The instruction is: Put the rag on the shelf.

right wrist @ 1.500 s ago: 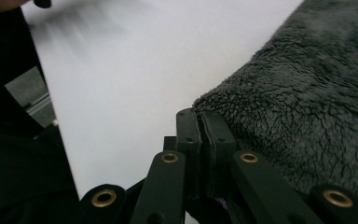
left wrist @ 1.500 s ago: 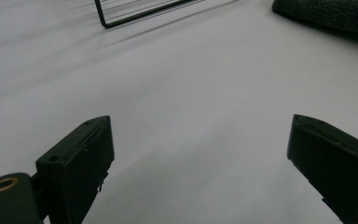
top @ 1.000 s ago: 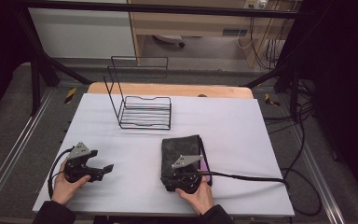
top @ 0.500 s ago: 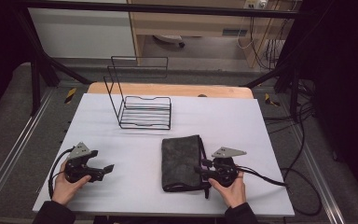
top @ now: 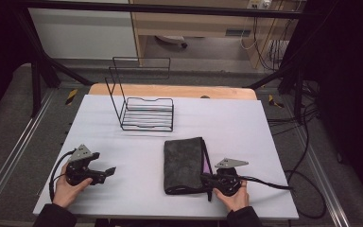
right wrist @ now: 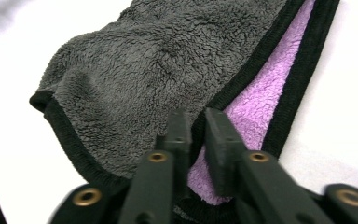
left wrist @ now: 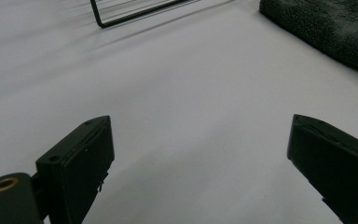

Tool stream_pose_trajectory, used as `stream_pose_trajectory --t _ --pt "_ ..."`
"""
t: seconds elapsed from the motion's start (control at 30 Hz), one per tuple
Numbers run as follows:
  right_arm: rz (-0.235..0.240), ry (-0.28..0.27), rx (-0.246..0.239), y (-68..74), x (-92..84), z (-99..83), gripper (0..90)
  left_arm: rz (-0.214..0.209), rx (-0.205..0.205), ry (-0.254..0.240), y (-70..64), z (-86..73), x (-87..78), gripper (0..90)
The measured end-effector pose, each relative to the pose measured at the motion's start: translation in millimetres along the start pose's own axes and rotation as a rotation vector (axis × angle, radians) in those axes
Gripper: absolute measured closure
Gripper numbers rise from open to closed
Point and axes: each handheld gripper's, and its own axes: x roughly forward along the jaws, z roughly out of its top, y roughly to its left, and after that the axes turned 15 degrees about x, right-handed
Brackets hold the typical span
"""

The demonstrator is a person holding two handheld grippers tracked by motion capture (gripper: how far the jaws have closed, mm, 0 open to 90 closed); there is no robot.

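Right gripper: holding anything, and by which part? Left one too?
The right gripper, whose jaws have just been closing, pinches the folded grey towel by the black-bound edge of its top layer, at the near right corner. The left gripper is open and holds nothing.

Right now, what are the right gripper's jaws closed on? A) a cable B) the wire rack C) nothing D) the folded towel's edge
D: in the right gripper view the right gripper has just closed its jaws, pinching the dark upper layer of the towel at its edge, with the purple lining beside them.
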Motion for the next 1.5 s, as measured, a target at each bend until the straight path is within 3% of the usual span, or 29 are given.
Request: stream_pose_trajectory --t 0.13,0.4,0.6,0.67,0.87,1.1,1.2,1.3,1.4,1.5 --pt "0.014 0.004 0.007 0.2 -3.0 2.0 88.2 -0.003 0.004 0.004 0.3 -0.1 0.1 7.2" --pt "0.031 -0.042 0.019 -3.8 -16.7 7.9 88.7 -0.003 0.004 0.005 0.2 -0.2 0.1 7.2" --pt "0.006 -0.037 0.020 -7.3 -16.3 6.5 83.6 -0.004 0.005 0.006 -0.2 0.0 0.5 7.2" --pt "0.013 -0.018 0.021 -8.3 -14.5 5.8 88.9 -0.003 0.006 0.003 -0.2 0.1 0.0 7.2" --pt "0.010 -0.034 0.030 -11.9 -24.7 10.6 90.0 -0.003 0.004 0.004 -0.3 0.1 0.1 7.2" --pt "-0.035 -0.053 0.034 -21.6 -29.0 11.8 90.0 -0.003 -0.001 0.008 -1.7 1.3 0.7 7.2" --pt "-0.053 -0.021 0.040 -27.4 -23.4 9.5 89.5 -0.004 -0.005 0.007 -5.0 3.9 2.2 7.2" --pt "-0.066 -0.021 0.019 -28.8 -20.1 8.2 81.6 -0.002 -0.002 0.009 -11.7 10.7 3.6 7.3" --pt "-0.034 -0.082 -0.005 -29.2 -22.9 13.3 65.8 -0.005 0.017 0.014 -22.5 22.4 7.5 7.3" --pt "-0.033 -0.120 -0.046 -29.9 -18.8 21.6 56.6 -0.021 0.024 0.017 -36.0 35.6 14.9 7.2"
